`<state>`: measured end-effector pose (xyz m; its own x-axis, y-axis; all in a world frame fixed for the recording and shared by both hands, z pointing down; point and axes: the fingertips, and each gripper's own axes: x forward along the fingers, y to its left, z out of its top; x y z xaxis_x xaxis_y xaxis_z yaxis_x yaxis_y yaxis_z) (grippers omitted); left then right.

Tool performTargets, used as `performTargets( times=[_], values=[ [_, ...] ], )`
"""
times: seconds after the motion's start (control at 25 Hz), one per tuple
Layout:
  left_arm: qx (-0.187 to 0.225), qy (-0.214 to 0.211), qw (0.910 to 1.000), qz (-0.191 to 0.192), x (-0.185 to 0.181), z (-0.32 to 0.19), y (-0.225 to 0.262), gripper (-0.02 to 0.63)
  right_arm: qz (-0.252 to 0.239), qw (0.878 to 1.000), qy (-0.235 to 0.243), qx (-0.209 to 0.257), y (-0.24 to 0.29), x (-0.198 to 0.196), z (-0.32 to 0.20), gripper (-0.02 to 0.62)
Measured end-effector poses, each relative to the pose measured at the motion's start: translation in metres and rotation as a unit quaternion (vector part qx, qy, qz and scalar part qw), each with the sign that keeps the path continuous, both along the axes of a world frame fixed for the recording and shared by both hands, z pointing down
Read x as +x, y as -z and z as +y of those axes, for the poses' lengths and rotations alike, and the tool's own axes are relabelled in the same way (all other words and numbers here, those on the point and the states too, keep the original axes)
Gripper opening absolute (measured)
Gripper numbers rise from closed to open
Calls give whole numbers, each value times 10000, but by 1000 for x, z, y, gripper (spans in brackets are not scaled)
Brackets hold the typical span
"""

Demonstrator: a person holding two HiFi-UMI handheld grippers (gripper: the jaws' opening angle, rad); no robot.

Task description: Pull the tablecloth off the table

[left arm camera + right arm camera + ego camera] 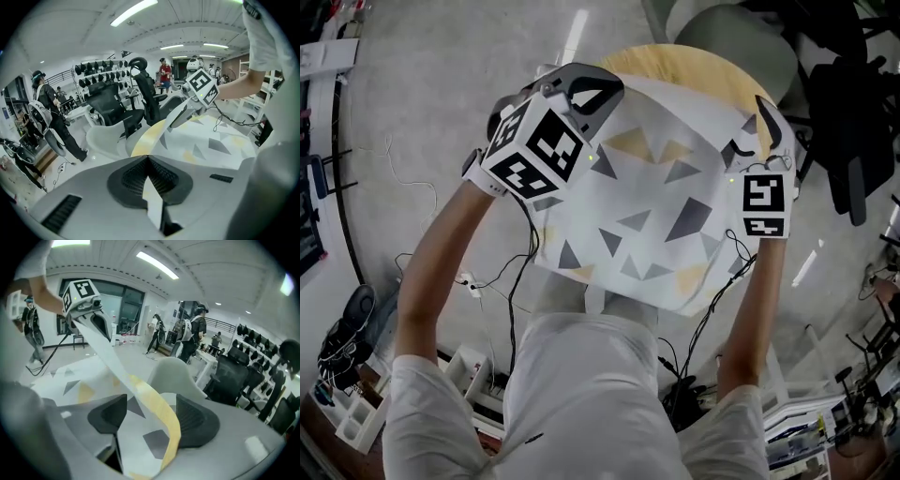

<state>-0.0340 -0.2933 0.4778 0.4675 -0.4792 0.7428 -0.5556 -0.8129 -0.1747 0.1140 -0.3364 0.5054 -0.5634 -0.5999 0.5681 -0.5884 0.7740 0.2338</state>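
The white tablecloth (656, 225) with grey and yellow triangles hangs lifted between both grippers, above the round wooden table (675, 58). My left gripper (592, 94) holds its far left edge. In the left gripper view the jaws (147, 157) are shut on a thin fold of the tablecloth (152, 199), and the cloth (215, 140) stretches across to the right gripper (185, 112). My right gripper (759, 127) is at the far right edge. Its jaws (150, 416) stand wide open, and the tablecloth (140, 437) lies loosely between the pads, its yellow-trimmed edge curling over.
A pale grey shell chair (741, 37) and a black office chair (848, 112) stand beyond the table. Cables and a power strip (469, 281) lie on the floor at the left. Several people (194, 336) stand farther off in the room.
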Motion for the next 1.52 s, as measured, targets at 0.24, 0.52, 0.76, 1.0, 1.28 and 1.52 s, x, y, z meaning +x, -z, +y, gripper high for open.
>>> performTargets(
  times=[0.24, 0.52, 0.76, 1.0, 1.28, 1.52],
  values=[
    [131, 130, 9998, 38, -3, 17, 21, 6, 375, 9959, 596, 575, 24, -15, 15, 43],
    [132, 372, 9991, 169, -3, 37, 39, 129, 643, 9832, 1468, 872, 47, -19, 81, 11],
    [300, -1, 9992, -260, 17, 59, 52, 176, 363, 9796, 1757, 901, 93, -23, 116, 11],
    [569, 124, 9983, 59, 21, 82, 88, 35, 63, 9887, 1275, 791, 135, -19, 142, 12],
    [492, 58, 9971, 584, 14, 126, 131, 11, -415, 9973, 295, 524, 173, -30, 189, 12],
    [587, 20, 9920, 1122, -8, 252, 179, 8, -660, 9940, -430, 762, 222, -48, 311, 12]
  ],
)
